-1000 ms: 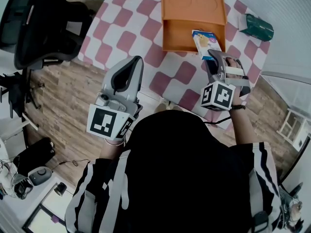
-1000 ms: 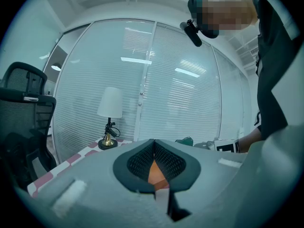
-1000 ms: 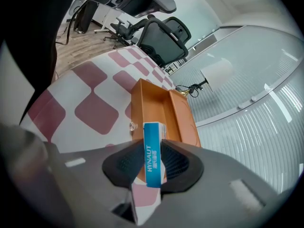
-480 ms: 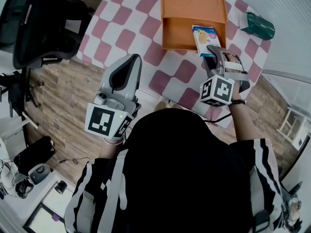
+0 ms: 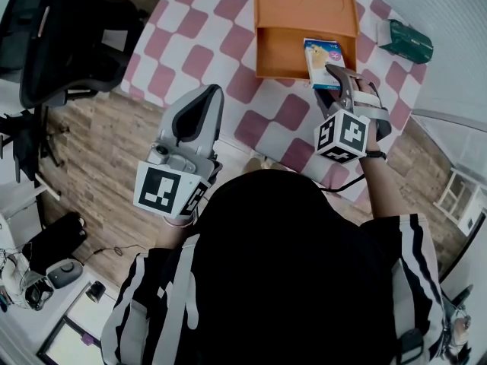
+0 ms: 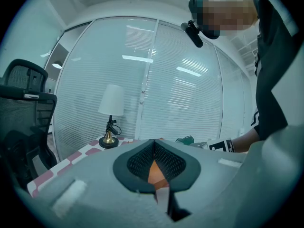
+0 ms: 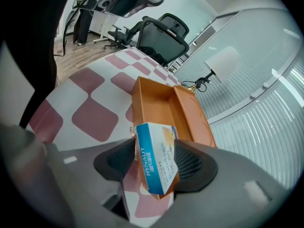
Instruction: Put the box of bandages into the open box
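Just been opening right gripper [image 7: 153, 163], with white-and-blue cardboard bandage box [image 5: 323, 53] loose and tilted between the jaws, over right end of orange open box [image 5: 278, 48] on checked desk [image 5: 221, 48]. Not yet settled inside. Holding left gripper [image 6: 154, 148] closed, empty. Left to do: drop, withdraw.

The box of bandages [image 7: 159, 167], between the jaws of the right gripper [image 7: 153, 147] that have just been opening, is printed cardboard with a faint sheen. Just beyond that gripper's tips the open box [image 7: 152, 101] looks smooth and matt orange; plastic or board, I cannot tell which. Under both, the checked tablecloth [image 7: 95, 120] is smooth and low-gloss. Both grippers have matt grey plastic shells. The left gripper [image 6: 154, 144] carries black pads [image 6: 138, 161] with a fine ribbed grid. Ahead of it a lamp base [image 6: 108, 142] shines like polished brass, and below it the floor [image 5: 99, 166] is wood-grain plank
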Demonstrator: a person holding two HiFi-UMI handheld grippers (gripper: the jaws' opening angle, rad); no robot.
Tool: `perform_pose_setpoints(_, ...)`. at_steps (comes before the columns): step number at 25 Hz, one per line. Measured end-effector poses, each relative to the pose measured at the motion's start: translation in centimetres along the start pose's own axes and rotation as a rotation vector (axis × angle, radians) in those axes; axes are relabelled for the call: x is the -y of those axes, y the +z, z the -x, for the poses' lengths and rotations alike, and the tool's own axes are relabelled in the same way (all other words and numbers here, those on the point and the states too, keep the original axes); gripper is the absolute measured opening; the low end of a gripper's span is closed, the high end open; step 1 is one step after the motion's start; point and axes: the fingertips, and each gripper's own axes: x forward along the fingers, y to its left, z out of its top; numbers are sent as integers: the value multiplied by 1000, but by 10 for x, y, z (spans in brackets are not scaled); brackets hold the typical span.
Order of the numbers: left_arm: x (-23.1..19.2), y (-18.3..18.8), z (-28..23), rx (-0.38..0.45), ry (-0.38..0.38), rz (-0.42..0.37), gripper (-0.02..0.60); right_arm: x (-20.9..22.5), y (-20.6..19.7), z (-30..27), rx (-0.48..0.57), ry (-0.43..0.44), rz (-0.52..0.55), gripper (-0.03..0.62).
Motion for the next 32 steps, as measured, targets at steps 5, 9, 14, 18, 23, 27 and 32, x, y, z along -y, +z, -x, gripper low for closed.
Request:
perform_pose_setpoints(5,-3,0,-1,-2,1,1,-5,-8,1,0,10,39,-2,295)
perform_pose_setpoints(9,1,0,-4,-3,-12,-2,-5,-3,7,9,38,24,-41,324)
perform_pose_setpoints(14,9,3,-8,4,-37,-9,-5,0,12,22,73,10,-77,334)
perform_pose_setpoints(18,16,6,-10,11,-59,-20,-5,5,15,36,103,-5,-132,336)
perform_pose_setpoints(23,23,12,-13,22,-82,-34,-5,16,21,55,168,-40,-247,334)
perform_pose_setpoints(27,28,14,-15,27,-100,-37,-5,30,28,74,225,-102,-324,334)
perform_pose_setpoints(32,33,18,-19,35,-118,-43,-5,44,38,100,324,-124,-463,331)
